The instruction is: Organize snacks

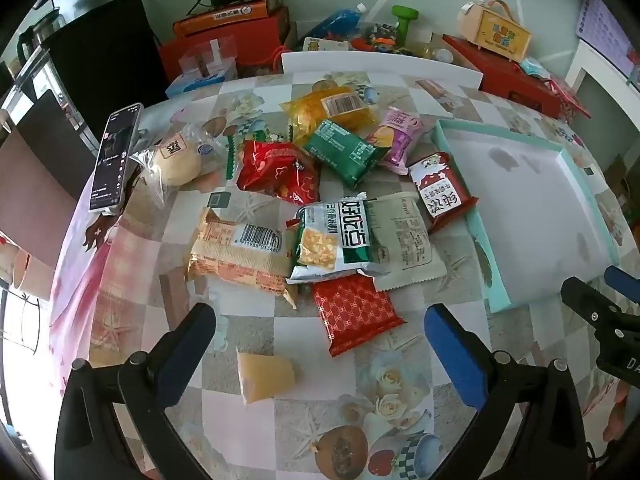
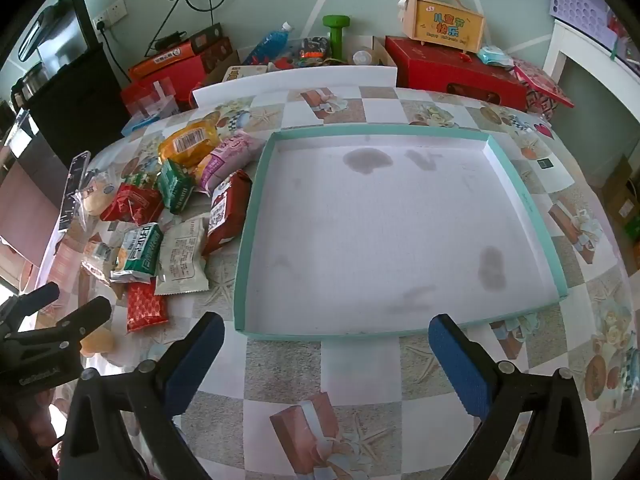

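Observation:
Several snack packets lie in a loose pile on the patterned table (image 1: 256,332): a red patterned packet (image 1: 354,312), a white-and-green cracker bag (image 1: 336,236), an orange barcoded pack (image 1: 240,256) and a small yellow wedge (image 1: 264,376). My left gripper (image 1: 320,324) hangs open above the red patterned packet and the wedge, holding nothing. To the right sits a shallow teal-rimmed box (image 2: 256,184) with a bare, stained white floor. My right gripper (image 2: 326,336) stands open over the box's near rim, empty. The pile (image 2: 176,208) lies left of the box.
A phone (image 1: 114,160) leans upright at the table's left edge. Red boxes (image 2: 452,68), a wooden case (image 2: 444,24), a green dumbbell (image 2: 335,30) and a bottle (image 2: 268,44) crowd the far side behind a white board (image 2: 292,84). Black furniture (image 1: 104,52) stands at the left.

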`<state>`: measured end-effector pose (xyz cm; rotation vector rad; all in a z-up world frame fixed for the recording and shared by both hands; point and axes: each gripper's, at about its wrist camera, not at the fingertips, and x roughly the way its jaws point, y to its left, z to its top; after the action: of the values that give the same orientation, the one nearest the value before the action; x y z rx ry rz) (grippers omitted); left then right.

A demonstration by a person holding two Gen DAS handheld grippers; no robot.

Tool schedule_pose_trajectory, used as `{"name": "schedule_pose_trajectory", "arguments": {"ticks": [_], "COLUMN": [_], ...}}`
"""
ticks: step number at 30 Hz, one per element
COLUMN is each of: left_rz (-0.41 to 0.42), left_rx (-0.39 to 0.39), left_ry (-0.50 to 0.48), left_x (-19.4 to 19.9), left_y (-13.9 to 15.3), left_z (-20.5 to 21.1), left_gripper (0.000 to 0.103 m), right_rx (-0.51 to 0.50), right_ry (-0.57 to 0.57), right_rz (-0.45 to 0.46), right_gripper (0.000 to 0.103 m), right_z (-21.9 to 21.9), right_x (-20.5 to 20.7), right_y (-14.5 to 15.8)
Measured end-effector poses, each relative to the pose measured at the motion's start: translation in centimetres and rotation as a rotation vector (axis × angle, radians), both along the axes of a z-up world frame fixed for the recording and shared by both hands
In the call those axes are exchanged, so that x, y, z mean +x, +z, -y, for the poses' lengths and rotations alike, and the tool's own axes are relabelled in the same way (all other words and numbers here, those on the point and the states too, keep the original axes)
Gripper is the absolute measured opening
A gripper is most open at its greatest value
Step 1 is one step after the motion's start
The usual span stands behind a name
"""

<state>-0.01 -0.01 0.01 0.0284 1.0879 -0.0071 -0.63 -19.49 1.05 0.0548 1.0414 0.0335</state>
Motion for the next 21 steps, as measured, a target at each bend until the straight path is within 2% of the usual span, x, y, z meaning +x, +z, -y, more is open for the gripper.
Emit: {"name": "schedule_pose_trajectory", "arguments": {"ticks": [13, 14, 21], "left_rz": [-0.008, 0.006, 0.002], "left_rx": [-0.010, 0.006, 0.003], "left_ry": [0.019, -0.005, -0.005], "left_x": [0.81, 0.09, 0.17], "left_y": [0.70, 0.21, 0.15], "left_z": [0.11, 0.34, 0.13], "left_gripper": [0.103, 0.103, 0.103], "right_rx": [-0.002, -0.001, -0.002], "right_ry": [-0.001, 0.000, -0.001], "right_rz": [0.000, -0.002, -0.004], "right_gripper": [0.103, 0.103, 0.103], "right_z": [-0.05, -0.03, -0.07], "right_x": [0.05, 0.10, 0.13], "right_y": [-0.04, -0.02, -0.01]}}
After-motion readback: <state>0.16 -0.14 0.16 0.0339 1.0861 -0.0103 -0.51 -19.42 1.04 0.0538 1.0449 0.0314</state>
